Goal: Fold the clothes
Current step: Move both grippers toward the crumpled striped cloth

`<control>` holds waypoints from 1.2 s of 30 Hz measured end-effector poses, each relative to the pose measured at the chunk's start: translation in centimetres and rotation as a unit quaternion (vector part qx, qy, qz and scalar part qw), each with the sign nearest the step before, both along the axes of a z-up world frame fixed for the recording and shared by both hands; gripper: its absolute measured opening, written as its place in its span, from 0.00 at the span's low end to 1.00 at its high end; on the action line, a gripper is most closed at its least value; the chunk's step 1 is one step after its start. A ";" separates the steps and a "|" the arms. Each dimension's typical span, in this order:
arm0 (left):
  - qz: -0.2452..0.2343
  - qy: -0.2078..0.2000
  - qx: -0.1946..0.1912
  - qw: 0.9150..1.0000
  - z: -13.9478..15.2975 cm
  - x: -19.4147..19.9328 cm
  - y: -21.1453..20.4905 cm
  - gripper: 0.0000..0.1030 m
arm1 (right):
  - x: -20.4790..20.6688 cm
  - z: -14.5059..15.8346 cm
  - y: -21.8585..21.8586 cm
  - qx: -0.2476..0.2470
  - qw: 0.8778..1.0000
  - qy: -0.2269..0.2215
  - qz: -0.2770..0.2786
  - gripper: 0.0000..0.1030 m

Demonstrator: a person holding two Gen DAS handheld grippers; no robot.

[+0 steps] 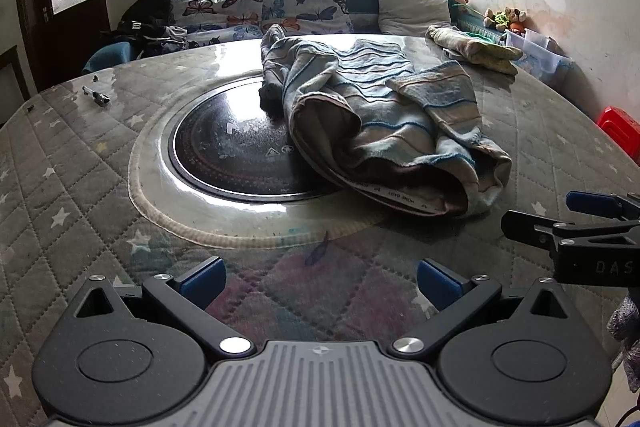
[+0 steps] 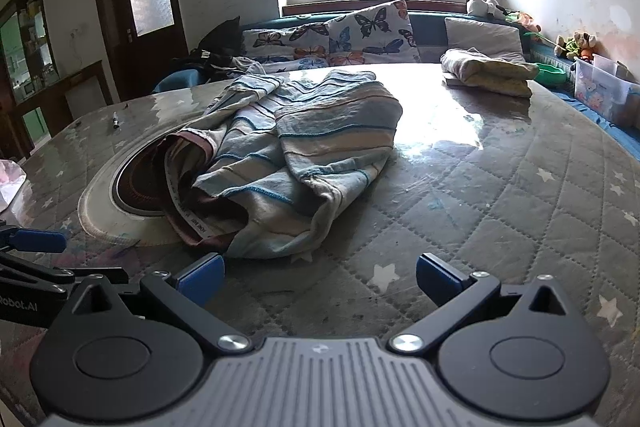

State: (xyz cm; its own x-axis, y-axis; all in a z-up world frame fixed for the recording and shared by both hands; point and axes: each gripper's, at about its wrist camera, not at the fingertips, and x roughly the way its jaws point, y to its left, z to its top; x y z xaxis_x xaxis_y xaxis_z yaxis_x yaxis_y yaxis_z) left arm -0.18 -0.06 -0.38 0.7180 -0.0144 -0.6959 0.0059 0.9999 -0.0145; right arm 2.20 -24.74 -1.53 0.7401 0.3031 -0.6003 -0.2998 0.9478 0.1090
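A striped garment (image 1: 384, 123) is seen crumpled at frame centre on the table (image 1: 80, 187); soft and light, it is best pinched at the banded hem. Both the left gripper (image 1: 320, 283) and the right gripper (image 2: 320, 281) are held agape, empty.

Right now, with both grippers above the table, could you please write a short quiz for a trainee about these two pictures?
1. True or false: the crumpled blue-and-beige striped garment partly covers the round black glass cooktop set in the table.
2. Multiple choice: the left gripper and the right gripper are A) both open and empty, B) both shut on cloth, C) one open, one shut.
3. Fill in: the folded pale yellow-and-grey cloth lies at the table's far ____ side.

Key: 1 true; 2 A; 3 right.
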 end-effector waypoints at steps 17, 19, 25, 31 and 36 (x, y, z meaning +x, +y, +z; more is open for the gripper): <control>-0.005 0.017 -0.007 1.000 -0.9 0.0 -0.1 1.00 | 0.4 -0.2 0.7 -0.010 1.000 0.008 0.002 1.00; -0.005 0.019 -0.007 1.000 -0.9 0.1 -0.1 1.00 | 0.4 -0.3 0.8 -0.010 1.000 0.009 0.003 1.00; -0.004 0.025 -0.006 1.000 -1.0 0.4 -0.1 1.00 | 0.6 -0.3 0.9 -0.012 1.000 0.011 0.005 1.00; -0.006 0.030 -0.005 1.000 -1.1 0.7 -0.2 1.00 | 0.8 -0.3 1.0 -0.013 1.000 0.014 0.006 1.00; -0.007 0.034 -0.005 0.999 -1.2 1.0 -0.2 1.00 | 1.1 -0.4 1.0 -0.013 1.000 0.015 0.006 1.00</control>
State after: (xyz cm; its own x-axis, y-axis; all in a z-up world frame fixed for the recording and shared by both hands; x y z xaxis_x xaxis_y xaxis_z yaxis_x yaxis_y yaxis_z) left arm 0.86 -0.29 -1.54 0.6694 -0.0316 -0.7422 0.0196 0.9995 -0.0249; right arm 3.26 -23.70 -1.92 0.7176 0.2969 -0.6299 -0.3089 0.9464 0.0943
